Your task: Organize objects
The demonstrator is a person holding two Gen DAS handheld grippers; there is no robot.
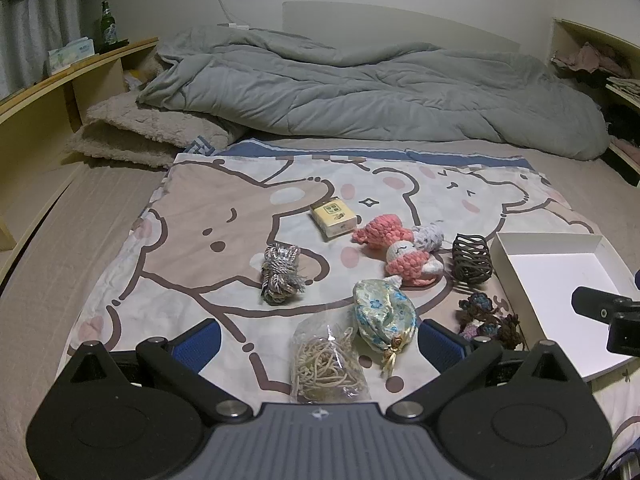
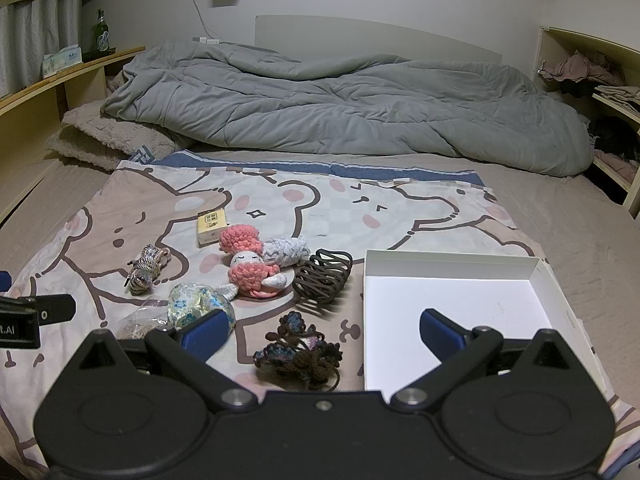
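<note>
Small objects lie on a bear-print cloth (image 1: 192,216) on a bed. A white empty box (image 2: 460,296) sits at the right; it also shows in the left wrist view (image 1: 560,276). My left gripper (image 1: 318,346) is open, above a clear bag of cord (image 1: 326,364) and a brocade pouch (image 1: 382,314). My right gripper (image 2: 322,330) is open, above a dark crochet bundle (image 2: 302,350), its right finger over the box. A pink crochet doll (image 2: 250,266), a dark hair claw (image 2: 322,274), a rope hank (image 1: 280,274) and a yellow packet (image 1: 332,216) lie farther out.
A grey duvet (image 1: 360,92) is heaped across the back of the bed. A wooden shelf (image 1: 60,76) with a green bottle (image 1: 107,28) runs along the left. Shelves with clothes (image 2: 588,72) stand at the right.
</note>
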